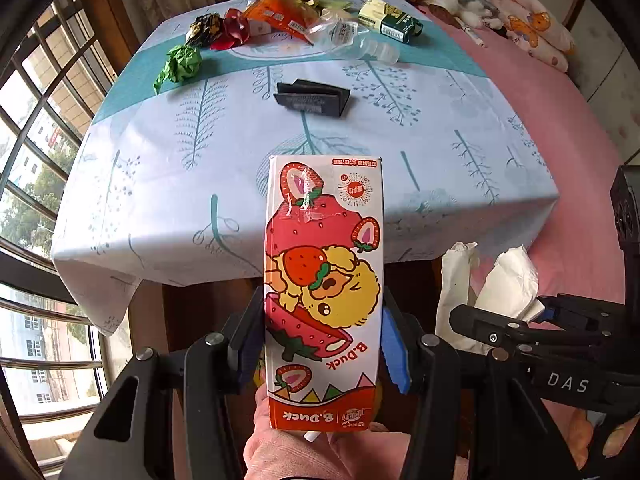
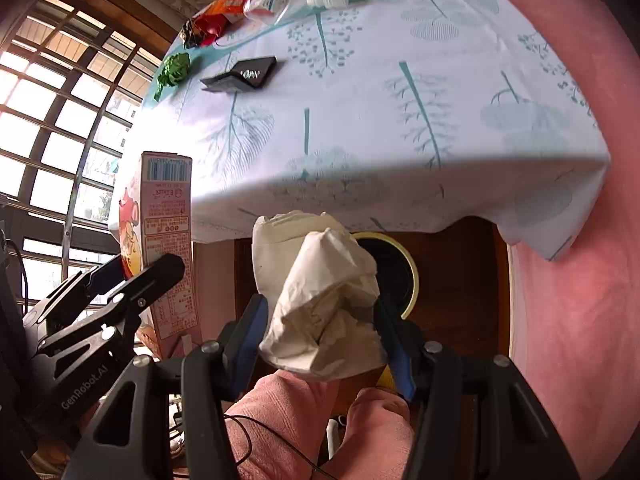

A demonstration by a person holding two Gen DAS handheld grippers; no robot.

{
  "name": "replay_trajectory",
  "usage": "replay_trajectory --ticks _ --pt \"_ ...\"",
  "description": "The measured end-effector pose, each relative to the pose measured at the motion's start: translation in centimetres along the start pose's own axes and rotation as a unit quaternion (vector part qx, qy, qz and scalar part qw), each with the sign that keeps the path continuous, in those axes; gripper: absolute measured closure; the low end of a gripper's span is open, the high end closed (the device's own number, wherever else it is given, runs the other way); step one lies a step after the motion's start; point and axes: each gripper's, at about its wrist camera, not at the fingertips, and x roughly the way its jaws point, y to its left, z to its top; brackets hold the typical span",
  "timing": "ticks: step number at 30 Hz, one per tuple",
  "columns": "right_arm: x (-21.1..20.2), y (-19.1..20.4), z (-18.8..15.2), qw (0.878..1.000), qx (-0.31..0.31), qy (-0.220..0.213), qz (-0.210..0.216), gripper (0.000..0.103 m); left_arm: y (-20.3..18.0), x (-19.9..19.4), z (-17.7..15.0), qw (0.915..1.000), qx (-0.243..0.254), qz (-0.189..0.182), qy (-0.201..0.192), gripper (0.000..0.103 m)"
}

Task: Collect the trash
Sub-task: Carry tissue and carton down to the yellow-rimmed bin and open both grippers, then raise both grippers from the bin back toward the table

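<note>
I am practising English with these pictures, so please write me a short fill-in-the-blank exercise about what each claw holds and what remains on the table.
1. The left claw grips a tall strawberry-printed ____ carton.
2. The right claw is shut on crumpled white ____ paper.
3. A crumpled ____ wrapper lies near the table's window-side edge.
4. A clear plastic ____ lies on its side on the leaf-patterned tablecloth.

Missing words: B.Duck; tissue; green; bottle

I read "B.Duck" twice on my strawberry carton (image 1: 324,292), upside down near its lower end, "DAS" on the right gripper (image 1: 532,320) beside the carton, "GenRobot.AI" on the left gripper (image 2: 132,280), other small print too tiny to read
</note>
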Motion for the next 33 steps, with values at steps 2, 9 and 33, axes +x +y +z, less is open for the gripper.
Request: replay_trajectory --ticks 2,9,33 --pt "2.3 -0.5 -1.1 1.0 0.006 0.021 -0.001 0.048 0.6 1.9 -1.3 0.9997 -0.013 0.001 0.021 0.053" --pt "12.3 -3.3 -3.7 0.997 0.039 0.068 -0.02 0.048 0.9 10.0 -5.3 0.9978 -0.017 0.004 0.065 0.053" --pt "29.7 -9.2 -2.4 0.993 0.075 0.068 -0.056 0.023 2.1 26.9 -6.7 0.9953 -0.025 0.03 0.089 0.001"
